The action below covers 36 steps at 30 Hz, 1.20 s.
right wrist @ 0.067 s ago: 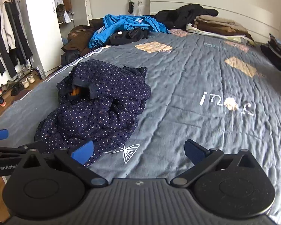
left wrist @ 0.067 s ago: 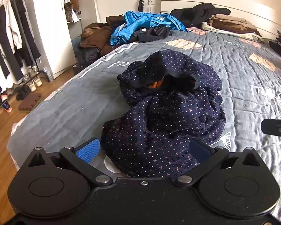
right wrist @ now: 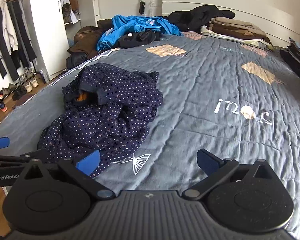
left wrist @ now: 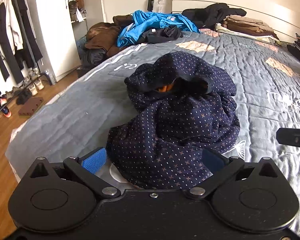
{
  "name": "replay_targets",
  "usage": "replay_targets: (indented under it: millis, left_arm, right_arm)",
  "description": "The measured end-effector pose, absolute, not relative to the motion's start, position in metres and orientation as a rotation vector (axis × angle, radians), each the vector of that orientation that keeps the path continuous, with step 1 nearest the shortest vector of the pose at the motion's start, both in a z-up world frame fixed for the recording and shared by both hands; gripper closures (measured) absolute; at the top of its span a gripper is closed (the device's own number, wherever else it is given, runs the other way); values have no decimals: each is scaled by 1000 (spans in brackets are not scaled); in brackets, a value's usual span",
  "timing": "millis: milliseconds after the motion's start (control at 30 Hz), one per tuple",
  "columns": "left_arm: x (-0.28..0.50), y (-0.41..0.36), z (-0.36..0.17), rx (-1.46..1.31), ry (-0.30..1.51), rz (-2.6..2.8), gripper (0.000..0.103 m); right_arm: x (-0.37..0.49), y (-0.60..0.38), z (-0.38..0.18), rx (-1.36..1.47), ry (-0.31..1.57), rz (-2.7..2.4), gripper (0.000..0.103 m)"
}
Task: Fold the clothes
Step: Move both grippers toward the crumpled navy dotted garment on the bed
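Right now the navy dotted garment (left wrist: 176, 124) lies crumpled in a heap on the grey quilt (left wrist: 66, 108), filling the centre of the left wrist view and the left-centre of the right wrist view (right wrist: 108, 116). A bit of orange lining shows in a dark opening near the top of the heap. The left gripper (left wrist: 153, 161) sits at the bottom of its frame with its jaws spread wide, the near edge of the garment lying between its blue pads (left wrist: 94, 160) without being pinched. The right gripper (right wrist: 148, 160) is likewise wide open and holds nothing, over bare quilt at the lower centre, its left pad just beside the garment's hem. At the upper centre, a blue jacket (right wrist: 134, 28) tops a pile of other clothes.
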State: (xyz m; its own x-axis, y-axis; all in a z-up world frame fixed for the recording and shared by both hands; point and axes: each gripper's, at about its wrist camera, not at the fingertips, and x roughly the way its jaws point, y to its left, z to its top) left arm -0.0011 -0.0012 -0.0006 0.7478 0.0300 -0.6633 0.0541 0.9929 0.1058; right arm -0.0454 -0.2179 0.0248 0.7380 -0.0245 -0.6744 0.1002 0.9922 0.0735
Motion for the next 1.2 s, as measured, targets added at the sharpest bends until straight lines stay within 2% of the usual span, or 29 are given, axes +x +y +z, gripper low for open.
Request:
replay_targets:
  millis: [733, 1200]
  left_arm:
    - [-13, 5, -12, 15, 767, -53, 0]
    - [-34, -7, 2, 125, 709, -16, 0]
  right_arm:
    - [-49, -206, 13, 69, 788, 1, 1]
    - [-69, -206, 26, 63, 755, 29, 1]
